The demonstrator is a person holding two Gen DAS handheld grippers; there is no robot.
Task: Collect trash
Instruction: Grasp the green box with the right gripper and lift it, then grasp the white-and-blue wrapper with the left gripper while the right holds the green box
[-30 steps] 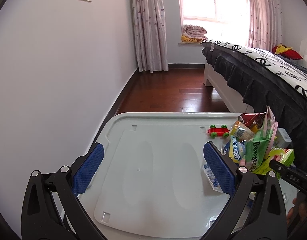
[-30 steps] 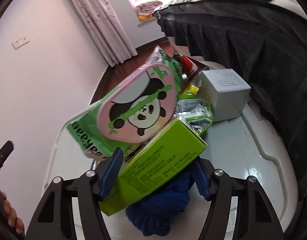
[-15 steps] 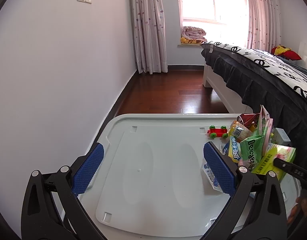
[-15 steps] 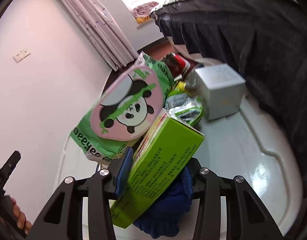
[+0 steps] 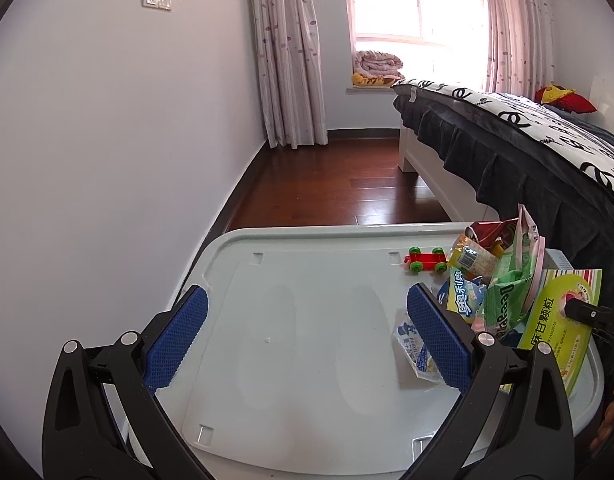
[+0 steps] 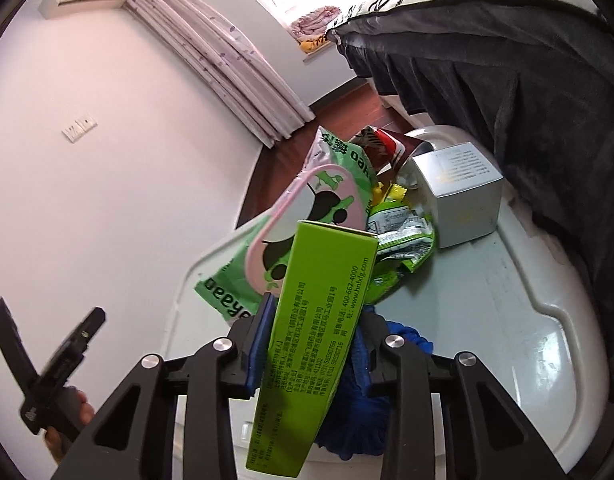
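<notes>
Right wrist view: the right gripper (image 6: 313, 346) is seen with its jaws closing on a green box (image 6: 317, 328), which is clamped between the blue pads and tilted up out of the heap. Just behind the box a green wipes pack (image 6: 243, 276) with a pink panda lid is propped, and beyond it a crumpled green wrapper (image 6: 403, 240) and a silver carton (image 6: 459, 196) are found. A blue cloth (image 6: 367, 408) is lain under the jaws. All of this is borne on a pale grey storage lid (image 6: 539, 344) beside the dark bed skirt (image 6: 539, 100).

In the left wrist view the left gripper (image 5: 307, 340) is held wide apart with nothing between its pads, above the bare part of the lid. To its right a clear sachet (image 5: 413, 354) is lain on the lid, and farther off a red toy car (image 5: 425, 260) is seen.
</notes>
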